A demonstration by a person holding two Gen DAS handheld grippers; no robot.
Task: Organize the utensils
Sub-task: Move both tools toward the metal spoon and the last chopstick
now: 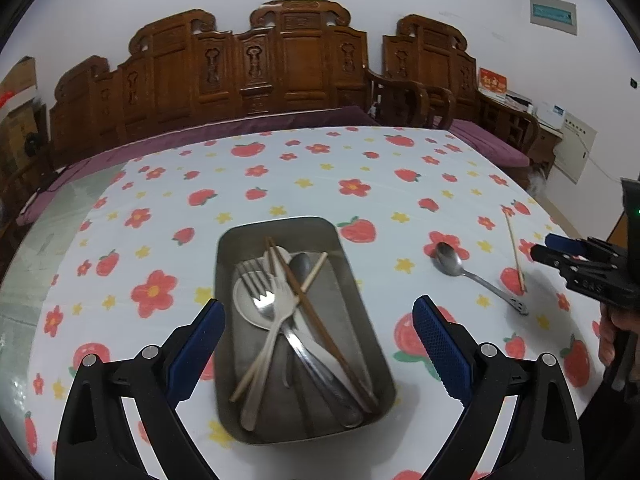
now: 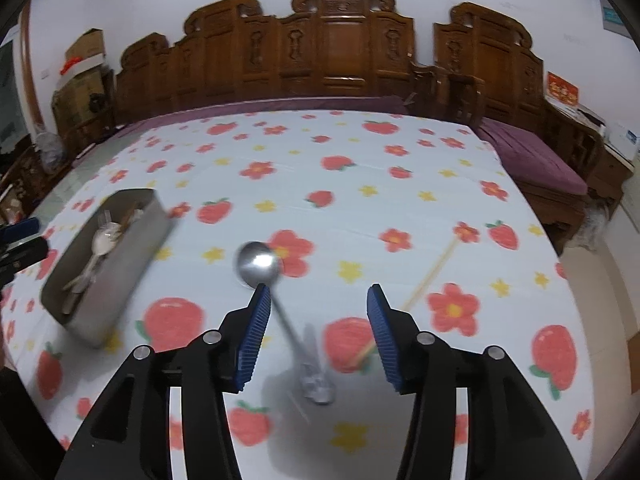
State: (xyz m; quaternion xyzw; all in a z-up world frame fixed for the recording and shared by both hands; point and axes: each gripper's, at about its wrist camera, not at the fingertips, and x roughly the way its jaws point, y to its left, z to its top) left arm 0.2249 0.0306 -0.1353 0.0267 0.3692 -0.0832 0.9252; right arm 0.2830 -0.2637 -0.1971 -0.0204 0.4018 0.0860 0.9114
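Note:
A metal tray holds forks, spoons and chopsticks; it also shows at the left of the right wrist view. My left gripper is open and empty, its fingers either side of the tray's near half. A metal spoon and a single light chopstick lie on the cloth to the tray's right. My right gripper is open and empty, just above the spoon, whose handle runs between its fingers. The chopstick lies beyond the right finger. The right gripper shows at the right edge.
The table wears a white cloth with red strawberries and flowers. A carved wooden bench with purple cushions stands behind the table and along its right side.

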